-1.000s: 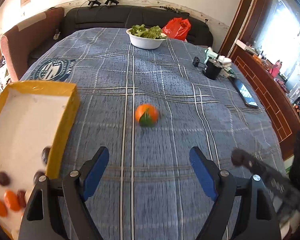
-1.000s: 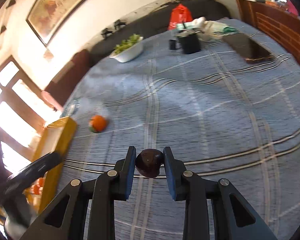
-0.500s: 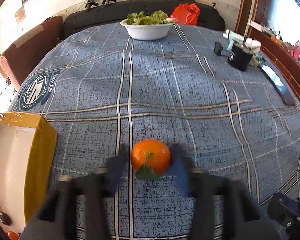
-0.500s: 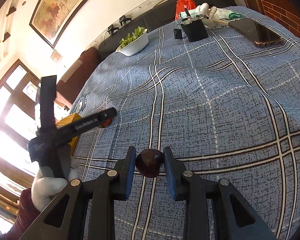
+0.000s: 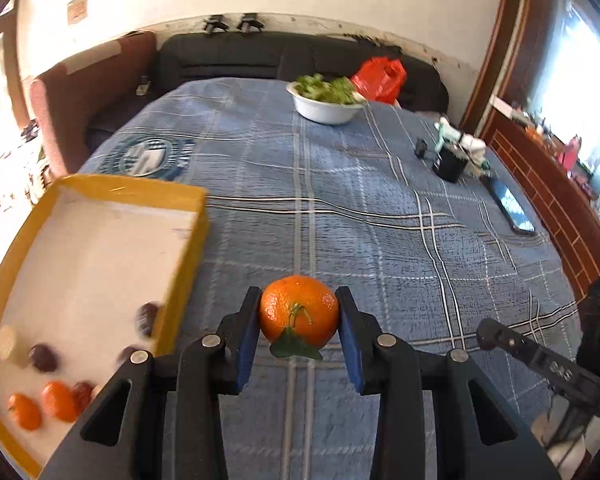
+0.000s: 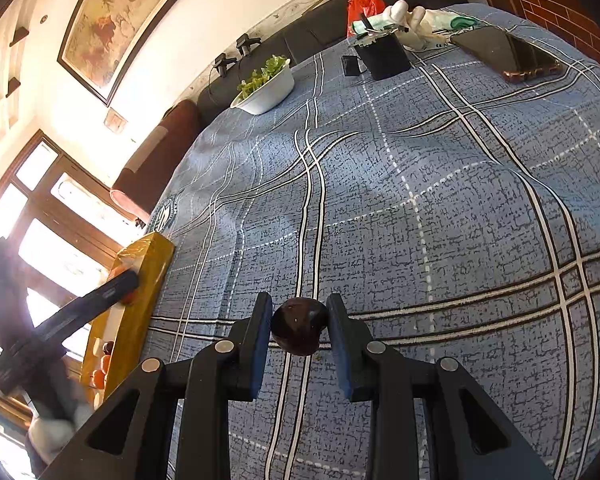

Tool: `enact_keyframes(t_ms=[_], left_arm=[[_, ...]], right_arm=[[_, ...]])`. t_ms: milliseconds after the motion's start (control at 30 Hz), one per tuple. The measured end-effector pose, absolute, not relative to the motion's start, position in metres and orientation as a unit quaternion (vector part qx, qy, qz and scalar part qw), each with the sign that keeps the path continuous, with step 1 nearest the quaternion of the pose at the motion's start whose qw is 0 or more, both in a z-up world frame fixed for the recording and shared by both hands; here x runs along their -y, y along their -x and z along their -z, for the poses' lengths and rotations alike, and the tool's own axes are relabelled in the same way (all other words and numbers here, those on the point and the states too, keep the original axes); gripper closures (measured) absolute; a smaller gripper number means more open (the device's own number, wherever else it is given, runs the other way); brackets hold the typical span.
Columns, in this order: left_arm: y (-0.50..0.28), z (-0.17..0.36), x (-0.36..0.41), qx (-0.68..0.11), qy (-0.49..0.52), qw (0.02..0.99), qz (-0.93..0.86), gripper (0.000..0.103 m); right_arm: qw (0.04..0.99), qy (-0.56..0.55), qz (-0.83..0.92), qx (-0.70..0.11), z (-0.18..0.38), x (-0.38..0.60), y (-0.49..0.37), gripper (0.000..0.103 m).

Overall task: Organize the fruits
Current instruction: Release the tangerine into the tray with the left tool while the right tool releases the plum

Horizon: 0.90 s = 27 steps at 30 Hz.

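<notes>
My left gripper (image 5: 299,316) is shut on an orange (image 5: 299,311) with a green leaf, held a little above the blue checked tablecloth. To its left lies a yellow box (image 5: 188,248) with a white floor; several small orange and dark fruits lie in its near corner. My right gripper (image 6: 299,330) is shut on a dark, glossy round fruit (image 6: 299,326) over the cloth. In the right wrist view the yellow box (image 6: 140,280) is at the left, with the left gripper's black body in front of it.
At the far end of the table stands a white bowl of greens (image 5: 326,100) with a red bag (image 5: 378,78) behind it. A black cup (image 5: 450,164) and a phone (image 5: 514,206) lie at the right. A dark sofa and a brown armchair stand beyond.
The left gripper went forward to the orange, closed its wide-open jaws on it and drew it back toward the yellow box. The right gripper kept the dark fruit and stayed about where it was.
</notes>
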<state>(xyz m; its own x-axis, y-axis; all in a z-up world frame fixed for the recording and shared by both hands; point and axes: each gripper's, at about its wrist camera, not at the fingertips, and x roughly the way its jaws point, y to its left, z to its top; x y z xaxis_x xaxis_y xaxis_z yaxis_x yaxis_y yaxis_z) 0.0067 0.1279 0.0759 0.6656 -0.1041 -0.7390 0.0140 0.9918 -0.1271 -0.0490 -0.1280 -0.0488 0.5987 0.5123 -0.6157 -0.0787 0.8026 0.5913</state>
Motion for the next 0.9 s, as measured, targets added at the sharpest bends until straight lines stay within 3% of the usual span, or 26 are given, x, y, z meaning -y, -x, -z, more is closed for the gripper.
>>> enact_keyframes(t_ms=[500,900], left_arm=[[0.093,-0.084,-0.261,-0.371,0.12,0.915,-0.103,0.067],[0.129,-0.062,-0.361,-0.365,0.227,0.889,-0.158,0.067]], right_arm=[[0.86,-0.22,-0.184,-0.421,0.026,0.09,0.067,0.073],[0.819,-0.176,-0.339,-0.428,-0.032,-0.056,0.083,0.071]])
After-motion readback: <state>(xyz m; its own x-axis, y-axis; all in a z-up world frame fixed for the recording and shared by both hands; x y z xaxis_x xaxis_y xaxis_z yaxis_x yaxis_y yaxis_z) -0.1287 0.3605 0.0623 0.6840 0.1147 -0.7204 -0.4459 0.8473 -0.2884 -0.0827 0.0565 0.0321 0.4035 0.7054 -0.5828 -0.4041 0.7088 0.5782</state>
